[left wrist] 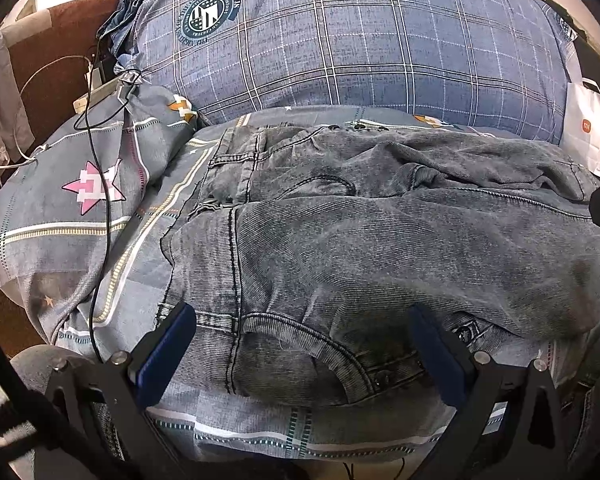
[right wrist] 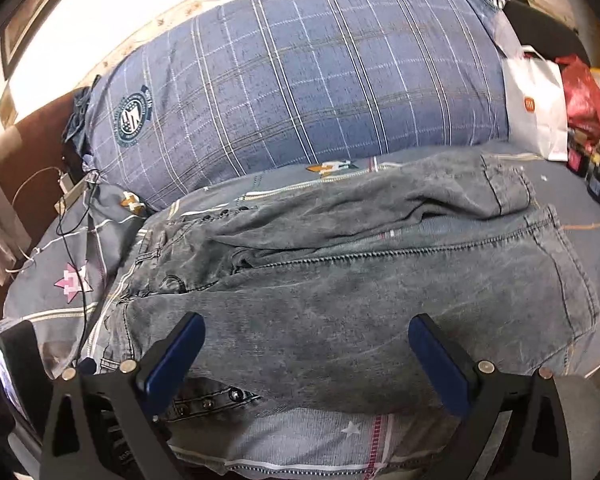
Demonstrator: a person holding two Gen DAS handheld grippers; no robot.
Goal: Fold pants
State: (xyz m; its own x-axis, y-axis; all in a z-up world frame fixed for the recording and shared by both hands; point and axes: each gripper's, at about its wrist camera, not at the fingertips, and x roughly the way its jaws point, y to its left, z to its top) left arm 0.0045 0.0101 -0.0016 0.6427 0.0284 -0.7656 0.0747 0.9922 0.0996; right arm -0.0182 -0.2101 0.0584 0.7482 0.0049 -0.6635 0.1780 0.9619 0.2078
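Note:
Grey washed denim pants (left wrist: 380,240) lie spread and loosely doubled over on the bed. They also show in the right wrist view (right wrist: 360,288), with a leg hem folded back at the far right. My left gripper (left wrist: 302,340) is open, its blue pads either side of the waistband and pocket area, just above the cloth. My right gripper (right wrist: 306,356) is open over the near edge of the pants, by the buttoned fly. Neither holds anything.
A large blue plaid pillow (left wrist: 340,40) lies behind the pants. A patterned grey pillow (left wrist: 80,184) with a black cable (left wrist: 108,200) across it is at the left. A white paper bag (right wrist: 536,108) and a red bag (right wrist: 584,92) stand at the right.

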